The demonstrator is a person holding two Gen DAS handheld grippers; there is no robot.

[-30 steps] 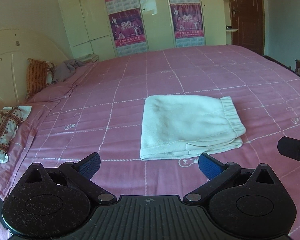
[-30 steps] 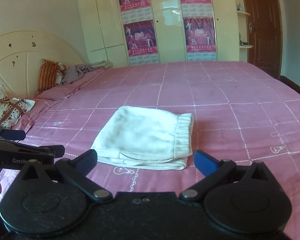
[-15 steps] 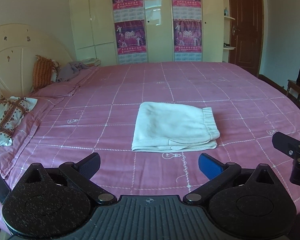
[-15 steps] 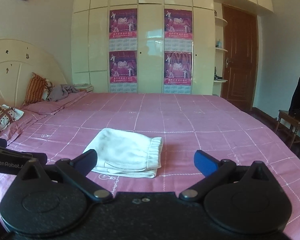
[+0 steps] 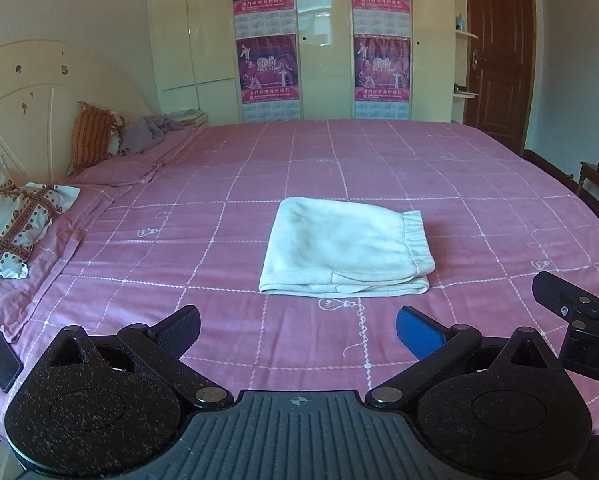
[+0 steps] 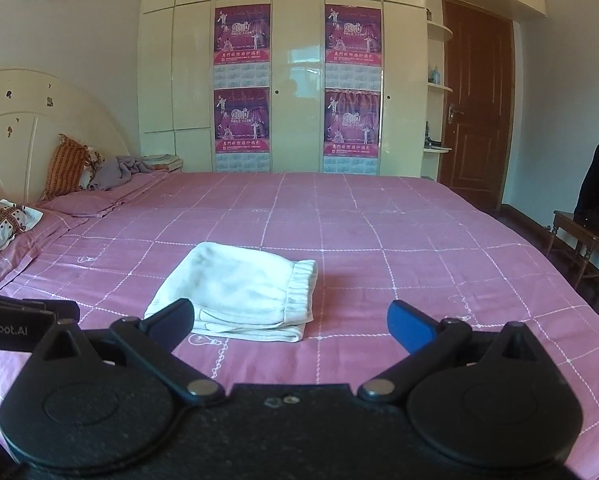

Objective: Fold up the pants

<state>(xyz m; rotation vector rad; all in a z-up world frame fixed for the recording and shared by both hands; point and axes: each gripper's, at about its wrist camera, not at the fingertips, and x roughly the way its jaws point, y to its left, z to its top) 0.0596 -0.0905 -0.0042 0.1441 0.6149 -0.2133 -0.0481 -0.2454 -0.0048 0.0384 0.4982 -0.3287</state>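
Observation:
The white pants [image 5: 345,248] lie folded into a compact rectangle on the pink checked bed sheet [image 5: 219,208], elastic waistband at the right. They also show in the right wrist view [image 6: 243,292]. My left gripper [image 5: 297,330] is open and empty, held back from the pants near the bed's front edge. My right gripper [image 6: 289,322] is open and empty, also short of the pants, to their right. Neither gripper touches the cloth.
Patterned pillows [image 5: 15,220] and an orange cushion [image 5: 91,136] lie at the headboard on the left. A dark phone [image 5: 1,360] sits at the bed's near left edge. A wooden chair [image 6: 583,236] stands right of the bed. Wardrobe and door stand behind.
Both grippers have drawn back and risen away from the folded pants, which now look smaller and farther. The pants have not moved. Both stay open.

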